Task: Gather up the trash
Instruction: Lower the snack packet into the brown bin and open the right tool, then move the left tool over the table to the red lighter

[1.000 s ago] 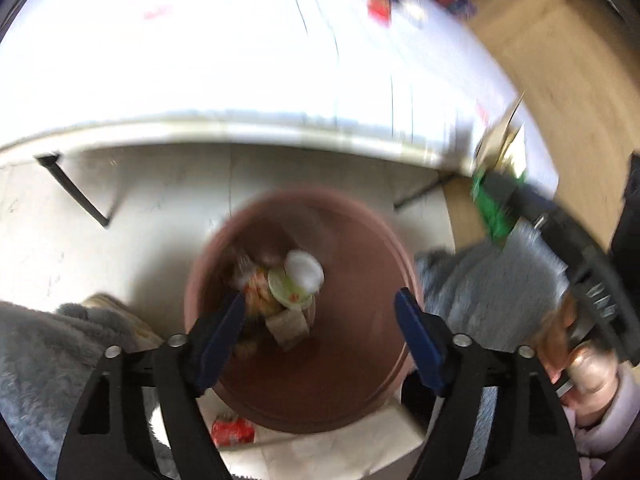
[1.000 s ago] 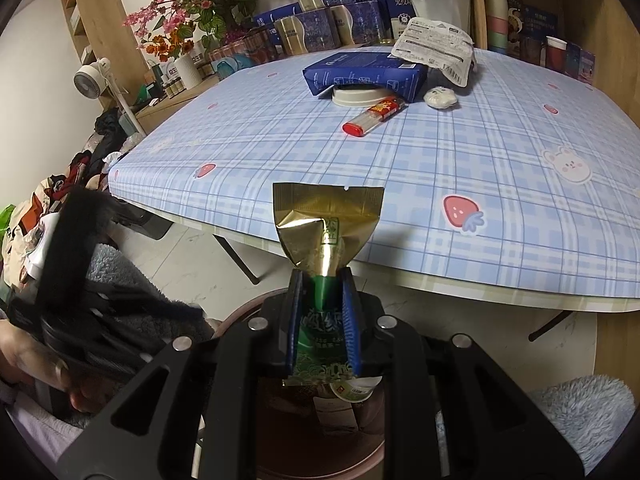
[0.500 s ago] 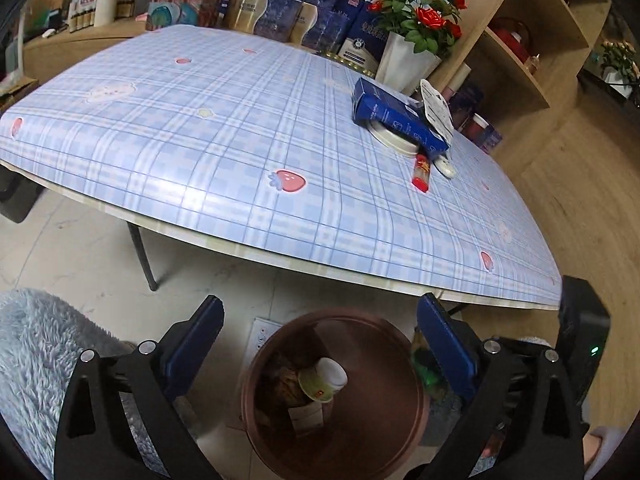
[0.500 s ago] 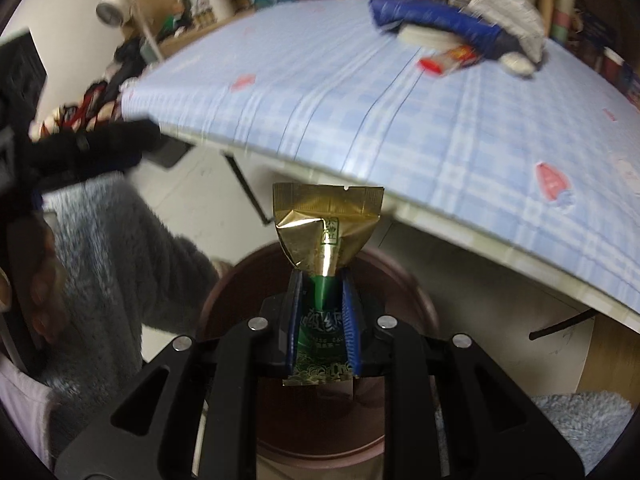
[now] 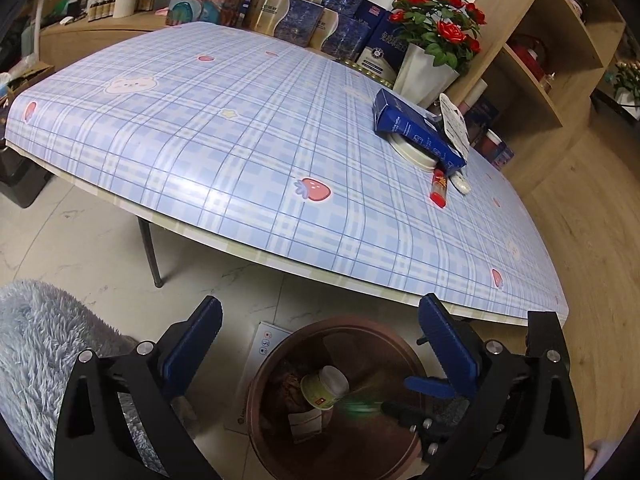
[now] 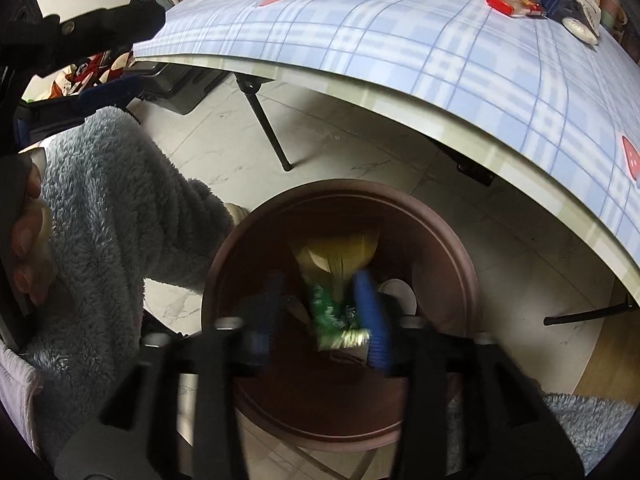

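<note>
Trash bin [image 6: 440, 240], round and brown, stands on the pale tiled floor [image 5: 80, 248] just beside the edge of a table [image 5: 240, 128] covered in blue checked cloth with strawberry prints. Your right gripper [image 6: 326, 312] hangs over the bin's mouth, its blue fingers [image 6: 370, 312] parted, and a green and gold snack wrapper [image 6: 336, 284] sits blurred between them; you cannot tell whether the fingers touch it. Inside the bin lies a small white cup [image 5: 325, 385] among other scraps.

Your left gripper [image 5: 320, 344] is spread wide and holds nothing, poised above the near rim of the bin. On the far side of the table rest a dark blue box [image 5: 416, 132] lying on a white dish [image 5: 408, 152], with a red tube [image 5: 439, 189] just beside them. A pot of red roses [image 5: 436, 32] stands behind the table. Your fluffy grey sleeve [image 6: 112, 208] shows at the left.
</note>
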`<control>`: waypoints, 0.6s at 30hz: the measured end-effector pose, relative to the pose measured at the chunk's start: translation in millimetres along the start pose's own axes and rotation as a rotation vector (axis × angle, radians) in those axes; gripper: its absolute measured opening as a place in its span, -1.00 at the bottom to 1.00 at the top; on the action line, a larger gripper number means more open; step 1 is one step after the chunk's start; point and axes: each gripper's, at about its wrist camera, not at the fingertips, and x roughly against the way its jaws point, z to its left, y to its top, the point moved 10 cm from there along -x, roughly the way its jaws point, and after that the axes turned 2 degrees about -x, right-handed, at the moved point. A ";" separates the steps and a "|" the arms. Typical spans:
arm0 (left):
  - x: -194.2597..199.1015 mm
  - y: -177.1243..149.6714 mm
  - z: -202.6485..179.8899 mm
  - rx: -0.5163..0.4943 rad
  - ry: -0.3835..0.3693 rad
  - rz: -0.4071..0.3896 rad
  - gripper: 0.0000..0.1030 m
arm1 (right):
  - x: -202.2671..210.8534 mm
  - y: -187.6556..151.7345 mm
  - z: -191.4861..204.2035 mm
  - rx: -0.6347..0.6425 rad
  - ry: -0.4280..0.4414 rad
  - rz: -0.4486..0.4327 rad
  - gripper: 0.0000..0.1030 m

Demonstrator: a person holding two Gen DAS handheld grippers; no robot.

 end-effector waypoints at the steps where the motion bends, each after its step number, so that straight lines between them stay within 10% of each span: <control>1: -0.1 0.0 -0.7 -0.001 0.000 0.000 0.87 | 0.7 -0.3 1.6 -0.001 -0.004 -0.004 0.30; 8: 0.6 1.1 -5.3 -0.019 -0.001 -0.014 0.87 | 40.2 18.2 -9.0 -0.027 -0.091 -0.176 0.86; 18: 6.3 10.3 -16.9 -0.065 -0.008 -0.055 0.87 | 125.8 39.8 -56.0 -0.161 -0.255 -0.495 0.89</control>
